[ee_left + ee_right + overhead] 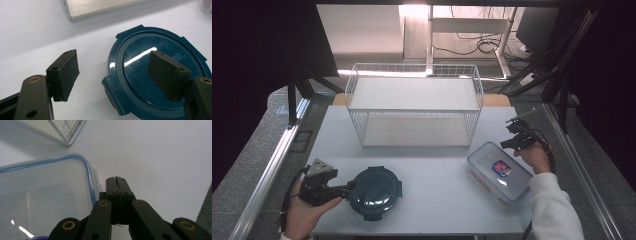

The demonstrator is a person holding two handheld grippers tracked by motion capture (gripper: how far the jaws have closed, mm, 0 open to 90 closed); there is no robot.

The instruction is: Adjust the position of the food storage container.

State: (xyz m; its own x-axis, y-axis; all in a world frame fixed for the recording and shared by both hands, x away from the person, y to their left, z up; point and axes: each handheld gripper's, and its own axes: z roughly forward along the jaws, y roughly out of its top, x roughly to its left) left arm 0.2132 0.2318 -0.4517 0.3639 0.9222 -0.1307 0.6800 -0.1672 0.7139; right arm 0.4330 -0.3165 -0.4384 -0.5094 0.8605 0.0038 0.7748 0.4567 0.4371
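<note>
Teal round tub [375, 186] sits at the table's [432, 200] seven o'clock; the left gripper [113, 75] straddles its rim, jaws wide, ready to clamp. Right gripper [116, 185], pinched empty, hovers beside the clear box [499, 171] at four o'clock.

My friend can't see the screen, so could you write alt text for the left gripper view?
The left hand-held gripper has its two black jaws open around the near edge of a round dark-blue lidded container on a white table, one jaw over the lid and one beside it. A pale metal edge crosses the top.
</note>
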